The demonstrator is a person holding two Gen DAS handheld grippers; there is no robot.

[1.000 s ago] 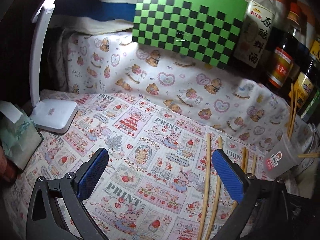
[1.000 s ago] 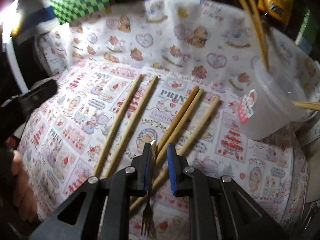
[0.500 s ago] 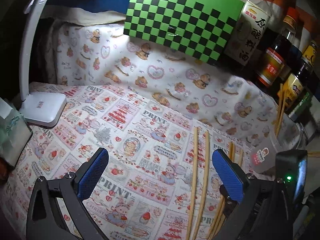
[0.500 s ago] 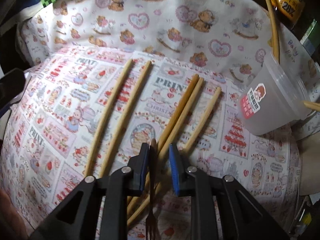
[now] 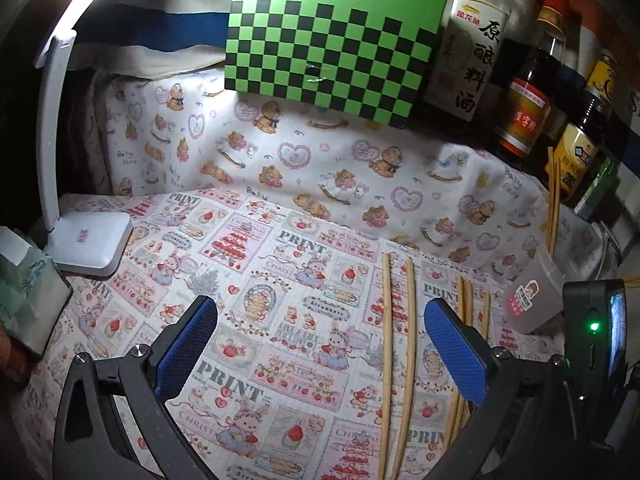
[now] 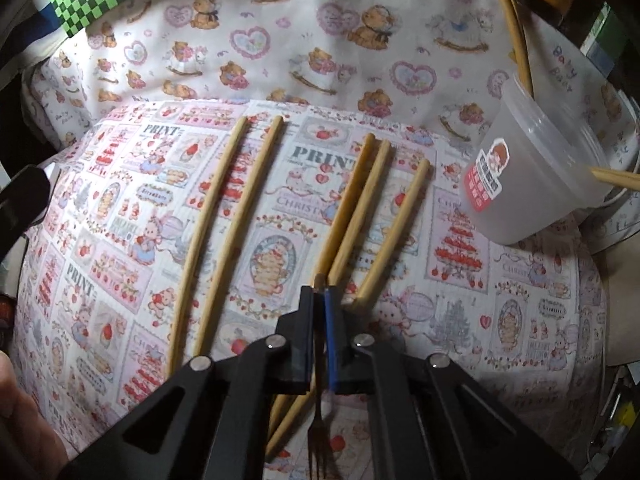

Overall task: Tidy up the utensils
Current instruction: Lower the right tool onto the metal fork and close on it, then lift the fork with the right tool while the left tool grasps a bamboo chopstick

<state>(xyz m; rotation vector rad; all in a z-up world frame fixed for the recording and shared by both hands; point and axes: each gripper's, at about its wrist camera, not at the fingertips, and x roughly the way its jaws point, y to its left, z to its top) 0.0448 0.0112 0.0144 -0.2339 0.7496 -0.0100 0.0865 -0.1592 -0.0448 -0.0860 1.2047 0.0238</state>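
Note:
My right gripper [image 6: 321,294] is shut on a small fork [image 6: 319,436], handle forward, tines pointing back under the gripper, just above the printed cloth. Several wooden chopsticks lie on the cloth: a pair on the left [image 6: 224,216] and three on the right [image 6: 360,208]. A translucent plastic cup [image 6: 532,176] holding chopsticks [image 6: 516,36] stands at the right. My left gripper [image 5: 320,344] is open and empty over the cloth, left of the long chopstick pair [image 5: 396,344]; the cup [image 5: 536,296] is to its right.
A white desk lamp [image 5: 86,244] stands at the left. A green checkerboard [image 5: 328,40] and several sauce bottles [image 5: 524,92] line the back. A tissue pack [image 5: 24,292] lies at the far left. The right gripper's camera body [image 5: 596,332] shows at the left view's right edge.
My right gripper has closed fully on the fork and moved slightly forward. My left gripper drifted so the chopsticks and the right gripper's body came further into its view.

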